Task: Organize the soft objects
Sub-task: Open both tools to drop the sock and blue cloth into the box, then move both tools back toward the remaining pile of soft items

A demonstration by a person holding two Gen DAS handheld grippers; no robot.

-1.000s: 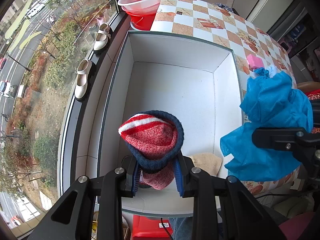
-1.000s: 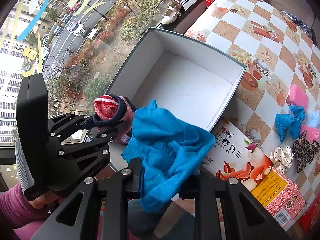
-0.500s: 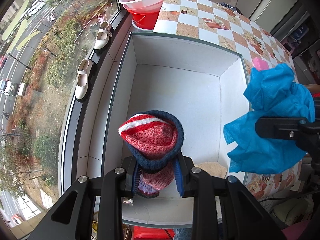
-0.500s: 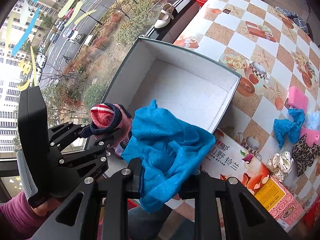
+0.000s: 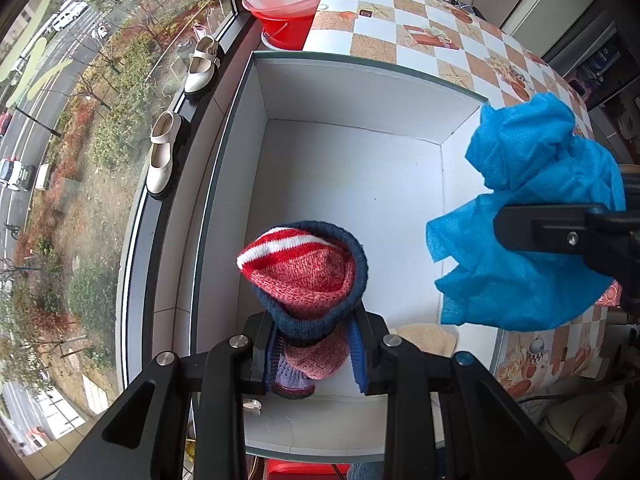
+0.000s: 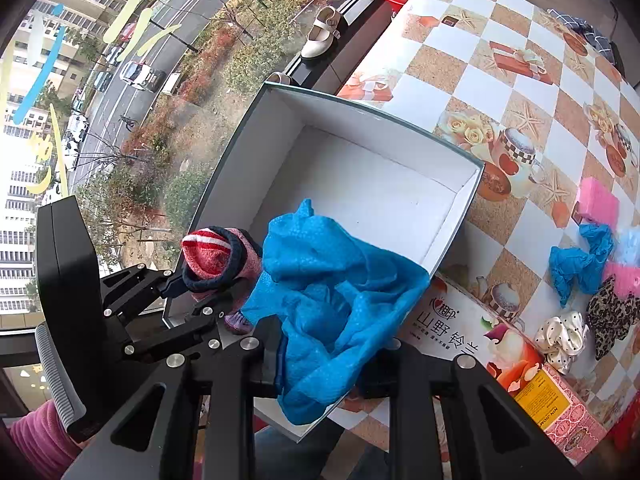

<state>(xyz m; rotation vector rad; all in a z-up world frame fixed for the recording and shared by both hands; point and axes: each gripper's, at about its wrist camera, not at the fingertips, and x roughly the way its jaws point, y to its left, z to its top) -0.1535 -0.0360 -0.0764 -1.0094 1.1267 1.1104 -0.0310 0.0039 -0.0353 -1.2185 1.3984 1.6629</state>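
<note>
Your table (image 6: 532,92), with its checked cloth, carries everything, and the open white box (image 5: 352,184) sits at its window-side edge so both hands can reach over it from the near side. It is the collecting place: its floor is mostly bare, and only a beige piece (image 5: 428,336) lies against its near wall, so there is plenty of room to drop into.

Your right gripper (image 6: 320,364) is clenched on the blue cloth (image 6: 332,280), which bunches loosely above the jaws. You hold it over the box's near right corner, high enough that the slack fabric clears the rim rather than snagging on it.

Your left gripper (image 5: 316,356) points straight down, its pads pinching the knitted hat (image 5: 308,276) low on its navy band, above the near left part of the box floor. A grip that low lets the red striped crown stand free, and I judge it should fall cleanly once you let go.

The smaller soft pieces wait well apart near the table's far right edge: a pink sponge (image 6: 598,200), a second blue cloth (image 6: 580,258), a leopard scrunchie (image 6: 614,316) and a white dotted scrunchie (image 6: 562,338).
</note>
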